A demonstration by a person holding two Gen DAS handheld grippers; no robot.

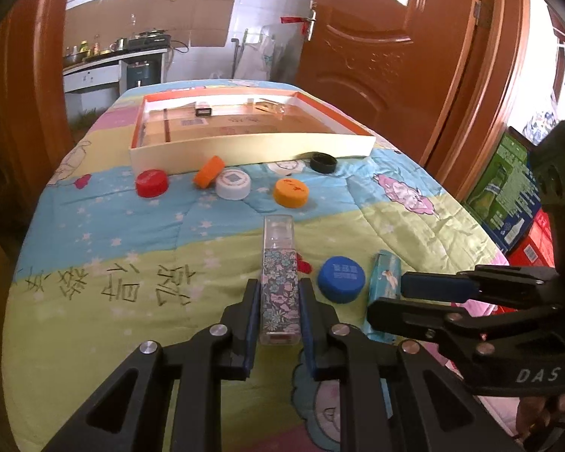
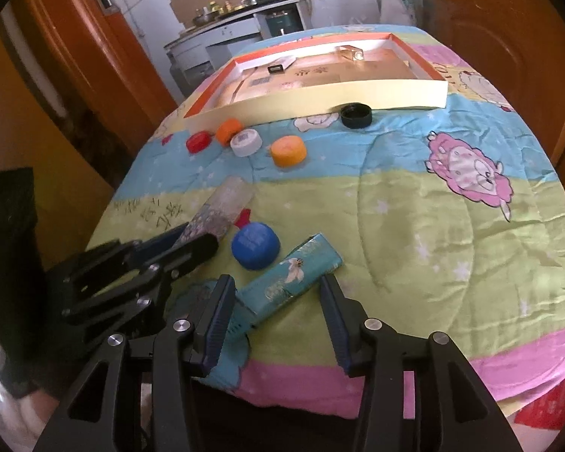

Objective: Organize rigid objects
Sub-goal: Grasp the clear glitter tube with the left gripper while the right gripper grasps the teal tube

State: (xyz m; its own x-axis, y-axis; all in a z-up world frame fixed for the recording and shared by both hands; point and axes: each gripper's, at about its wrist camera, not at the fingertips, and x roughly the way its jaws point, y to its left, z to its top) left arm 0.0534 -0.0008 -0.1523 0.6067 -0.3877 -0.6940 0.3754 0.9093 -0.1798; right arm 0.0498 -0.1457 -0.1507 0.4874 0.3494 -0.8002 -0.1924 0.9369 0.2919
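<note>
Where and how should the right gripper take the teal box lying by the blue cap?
Across its narrow width near the middle, coming from above. The teal box lies flat and slants between the open right gripper, so the fingers must line up with its long sides, clear of the blue cap.

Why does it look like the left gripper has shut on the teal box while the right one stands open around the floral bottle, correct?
Swapped. The left wrist view shows the left gripper shut on the floral bottle. The right wrist view shows the right gripper open around the teal box, pads not pressing on it.
</note>
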